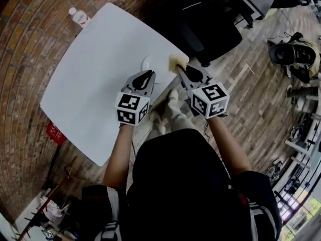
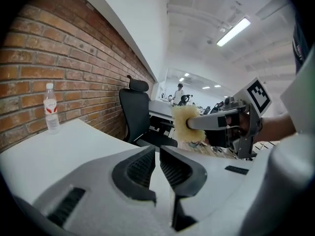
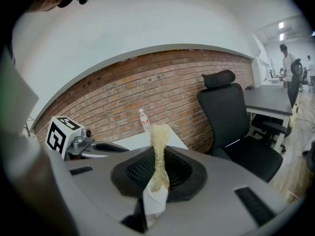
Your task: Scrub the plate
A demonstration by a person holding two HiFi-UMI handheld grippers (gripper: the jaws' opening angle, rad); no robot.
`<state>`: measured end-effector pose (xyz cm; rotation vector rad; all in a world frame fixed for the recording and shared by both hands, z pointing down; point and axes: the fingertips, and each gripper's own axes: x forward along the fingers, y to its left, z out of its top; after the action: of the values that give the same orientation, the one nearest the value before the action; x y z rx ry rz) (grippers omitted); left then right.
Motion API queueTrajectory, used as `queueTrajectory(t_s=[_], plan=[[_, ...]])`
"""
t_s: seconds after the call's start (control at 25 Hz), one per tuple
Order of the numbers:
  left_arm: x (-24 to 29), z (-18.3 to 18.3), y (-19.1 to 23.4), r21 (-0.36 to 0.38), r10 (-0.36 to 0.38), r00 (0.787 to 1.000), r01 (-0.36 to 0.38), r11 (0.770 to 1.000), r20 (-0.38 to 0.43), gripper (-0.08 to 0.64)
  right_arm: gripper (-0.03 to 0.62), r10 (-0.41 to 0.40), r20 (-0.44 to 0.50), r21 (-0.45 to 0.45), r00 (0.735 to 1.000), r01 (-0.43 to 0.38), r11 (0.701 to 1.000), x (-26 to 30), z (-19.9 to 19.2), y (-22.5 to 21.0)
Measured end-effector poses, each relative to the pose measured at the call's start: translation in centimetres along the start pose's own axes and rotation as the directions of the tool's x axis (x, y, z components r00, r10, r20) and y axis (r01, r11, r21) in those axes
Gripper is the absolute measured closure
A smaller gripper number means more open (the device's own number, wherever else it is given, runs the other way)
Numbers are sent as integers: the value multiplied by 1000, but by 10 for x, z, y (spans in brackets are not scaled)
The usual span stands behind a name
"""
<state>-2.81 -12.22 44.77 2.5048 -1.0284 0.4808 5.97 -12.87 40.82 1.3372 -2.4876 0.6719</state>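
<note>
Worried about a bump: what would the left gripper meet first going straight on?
Probably the plate, just ahead of the shut left gripper; if it clears that, the black chair beyond the table. Height is unclear.

Counts: white table, 1; plate, 1; yellow sponge, 1; water bottle, 1; grippers, 2: left gripper, right gripper; black office chair, 1; distant people, 2 in right gripper view.

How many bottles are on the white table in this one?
1: a water bottle stands upright at the far corner of the white table, next to the brick wall and well apart from the plate. No other bottle shows.
</note>
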Motion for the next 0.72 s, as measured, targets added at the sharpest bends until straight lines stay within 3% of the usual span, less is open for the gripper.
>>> queueTrajectory(t_s=[0.6,0.72], plan=[[44,-57,24,-11,-19,991,17,1000,-131,534,552,10,-127,67,992,-1,998,29,-48,-27],[53,-66,22,-12,-38,986,37,999,-161,435,552,16,-146,78,989,-5,997,32,-56,-30]])
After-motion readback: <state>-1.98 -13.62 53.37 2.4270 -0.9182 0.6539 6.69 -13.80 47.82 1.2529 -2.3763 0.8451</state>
